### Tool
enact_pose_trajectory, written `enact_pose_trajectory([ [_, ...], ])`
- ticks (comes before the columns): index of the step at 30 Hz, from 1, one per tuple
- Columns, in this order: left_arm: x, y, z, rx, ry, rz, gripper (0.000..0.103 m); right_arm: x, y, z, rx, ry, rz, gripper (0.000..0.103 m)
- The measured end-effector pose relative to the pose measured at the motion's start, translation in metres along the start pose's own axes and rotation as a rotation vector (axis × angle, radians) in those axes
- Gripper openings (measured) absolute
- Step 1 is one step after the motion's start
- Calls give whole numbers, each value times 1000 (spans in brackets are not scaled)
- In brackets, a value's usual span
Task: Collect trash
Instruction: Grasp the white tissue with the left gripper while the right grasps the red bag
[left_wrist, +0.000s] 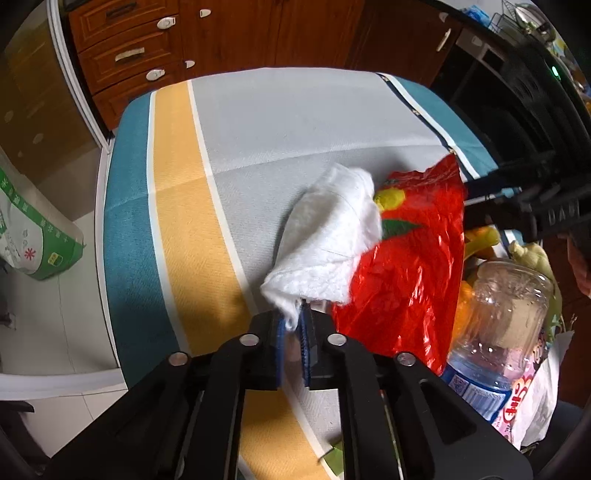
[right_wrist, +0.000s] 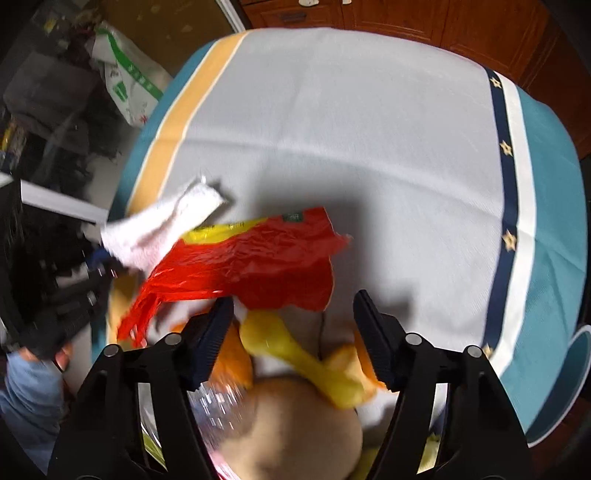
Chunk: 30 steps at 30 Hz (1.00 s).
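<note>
My left gripper (left_wrist: 293, 325) is shut on the lower corner of a crumpled white tissue (left_wrist: 332, 240), which stands up over the striped tablecloth (left_wrist: 258, 129). Beside the tissue lies a red plastic wrapper (left_wrist: 413, 258), and a clear plastic bottle (left_wrist: 506, 306) rests among the trash on the right. In the right wrist view my right gripper (right_wrist: 295, 325) stands open, pointing steeply down over a yellow peel (right_wrist: 295, 350) and orange peels (right_wrist: 232, 362); its pads do not press on them. The red wrapper (right_wrist: 251, 266) and the tissue (right_wrist: 166, 229) lie just beyond its fingers.
A pink-and-white printed bag (left_wrist: 524, 398) lies under the trash pile at the table's near right. A green-and-white sack (left_wrist: 33, 236) stands on the floor to the left. Wooden drawers (left_wrist: 125, 55) are behind the table. A hand (right_wrist: 62, 358) holds the left gripper.
</note>
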<state>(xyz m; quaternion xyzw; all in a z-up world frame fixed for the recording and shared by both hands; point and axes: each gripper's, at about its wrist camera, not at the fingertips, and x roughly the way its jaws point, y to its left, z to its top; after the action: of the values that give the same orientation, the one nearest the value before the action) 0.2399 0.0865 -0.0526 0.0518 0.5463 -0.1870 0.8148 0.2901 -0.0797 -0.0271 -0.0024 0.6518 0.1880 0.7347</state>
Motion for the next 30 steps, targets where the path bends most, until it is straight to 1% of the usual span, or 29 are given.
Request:
enact_pose_trajectory([
  [2,2,-1,2,4,0,8,24,2,1,7,13,-10,20,64],
  [4,3,1,5,4,-6,20,32,3,3,15,24,-20,39,64],
  [5,4,1,6,3,-8,22,34,5,5,20,21,-23,45,64],
  [7,6,1,9,2,-10,24,36,7,8,23,22,-21,59,64],
  [11,9,1,10,5,-10,33,39,4,15,31,50,-31,118,64],
  [14,11,3,13,-10,-11,30,39,0,28,34,26,-37,138,64],
  [15,10,5,14,-21,-23,26,39,-2,35,35,13,-38,150,64],
  [16,9,5,15,-30,-34,23,35,-4,40,34,3,-37,155,64],
  [17,9,6,17,-34,-44,17,14,-6,45,32,-4,-36,160,64],
  [18,7,5,16,-36,-47,-4,6,-8,48,31,-7,-36,166,64],
  [22,0,-2,12,-23,-66,-24,5,-20,63,27,-31,-59,173,64],
  [23,-1,-2,10,-27,-65,-37,5,-22,67,26,-38,-68,170,62],
  [25,-1,-2,8,-44,-65,-52,5,-21,74,24,-54,-62,154,42],
  [27,-2,0,6,-59,-67,-56,5,-13,73,23,-42,-32,142,32],
  [30,-2,5,6,-79,-65,-70,6,5,69,21,-16,11,139,31],
])
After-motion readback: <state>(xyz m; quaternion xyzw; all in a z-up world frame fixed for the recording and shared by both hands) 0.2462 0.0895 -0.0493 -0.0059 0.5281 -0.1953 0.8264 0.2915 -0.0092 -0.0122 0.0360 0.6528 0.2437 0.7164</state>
